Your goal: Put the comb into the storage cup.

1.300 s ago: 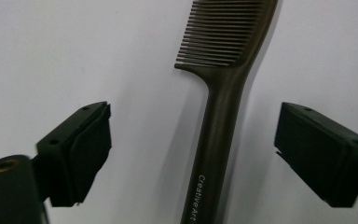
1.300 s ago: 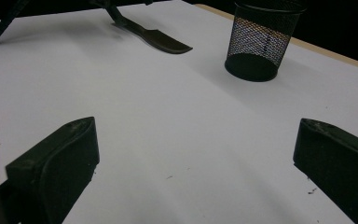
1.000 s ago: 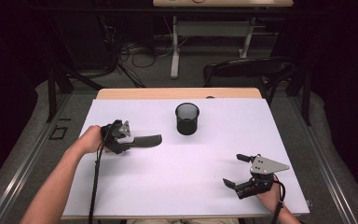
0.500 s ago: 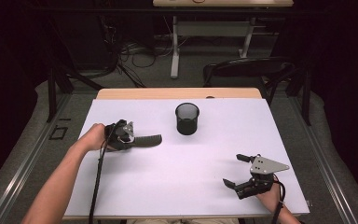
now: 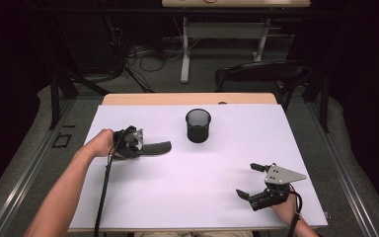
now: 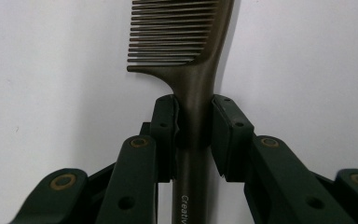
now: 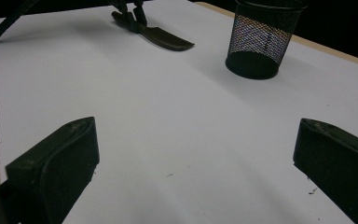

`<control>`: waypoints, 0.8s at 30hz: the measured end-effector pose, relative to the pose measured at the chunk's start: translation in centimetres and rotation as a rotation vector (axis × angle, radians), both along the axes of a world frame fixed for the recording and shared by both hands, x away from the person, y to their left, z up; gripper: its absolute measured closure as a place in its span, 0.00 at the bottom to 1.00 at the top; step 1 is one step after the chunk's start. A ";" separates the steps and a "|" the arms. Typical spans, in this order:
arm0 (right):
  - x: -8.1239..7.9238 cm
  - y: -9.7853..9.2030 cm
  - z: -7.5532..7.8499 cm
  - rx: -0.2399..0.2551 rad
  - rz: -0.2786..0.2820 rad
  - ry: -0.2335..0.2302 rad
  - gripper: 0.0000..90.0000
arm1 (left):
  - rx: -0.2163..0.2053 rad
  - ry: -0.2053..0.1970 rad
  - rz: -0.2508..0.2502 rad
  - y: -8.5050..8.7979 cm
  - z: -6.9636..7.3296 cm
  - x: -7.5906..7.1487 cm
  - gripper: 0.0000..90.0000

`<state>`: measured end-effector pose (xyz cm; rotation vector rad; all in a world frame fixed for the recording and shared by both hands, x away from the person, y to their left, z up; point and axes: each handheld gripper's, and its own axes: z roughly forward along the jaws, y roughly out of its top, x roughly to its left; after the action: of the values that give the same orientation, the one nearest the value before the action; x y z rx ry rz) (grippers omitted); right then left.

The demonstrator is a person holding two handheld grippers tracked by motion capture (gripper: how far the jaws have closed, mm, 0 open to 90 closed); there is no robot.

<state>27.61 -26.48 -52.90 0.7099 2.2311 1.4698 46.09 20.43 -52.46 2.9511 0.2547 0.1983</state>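
Observation:
A dark brown comb [image 5: 157, 146] lies flat on the white table top [image 5: 202, 192], left of centre. My left gripper [image 5: 143, 146] comes at it from the left, and its jaws have just been closing with the handle between them. In the left gripper view both pads [image 6: 165, 126] press on the comb's handle [image 6: 193, 88], and the teeth point away. My right gripper [image 5: 246, 179] rests at the front right of the table, open with nothing between its jaws. The right gripper view looks past that gripper [image 7: 196, 154] to the comb [image 7: 163, 38].
A black mesh pen cup [image 5: 198, 126] stands upright behind the table's middle, to the right of the comb; it shows again as the cup [image 7: 264, 39] at the far right. A dark chair [image 5: 261, 74] and cables sit beyond the back edge.
The left gripper's jaws have narrowed onto the comb's handle. The comb and the right gripper have stayed where they were.

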 end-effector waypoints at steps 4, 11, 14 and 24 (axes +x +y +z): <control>0.0 0.0 0.0 0.002 0.000 -0.003 0.00 | -0.036 -0.024 0.024 0.6 0.5 -0.2 0.80; 0.0 0.0 0.0 0.000 -0.003 0.001 0.00 | -0.123 -0.058 0.065 1.7 1.7 -1.0 0.80; 0.0 0.1 0.0 0.002 -0.003 0.001 0.00 | -0.164 -0.071 0.077 1.8 2.1 -1.5 0.80; 0.1 0.0 -0.1 0.002 -0.007 0.004 0.00 | -0.298 -0.108 0.109 2.0 3.4 -2.7 0.80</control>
<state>27.69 -26.44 -52.97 0.7219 2.2285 1.4682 43.43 22.44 -49.08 2.6242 0.3935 0.3048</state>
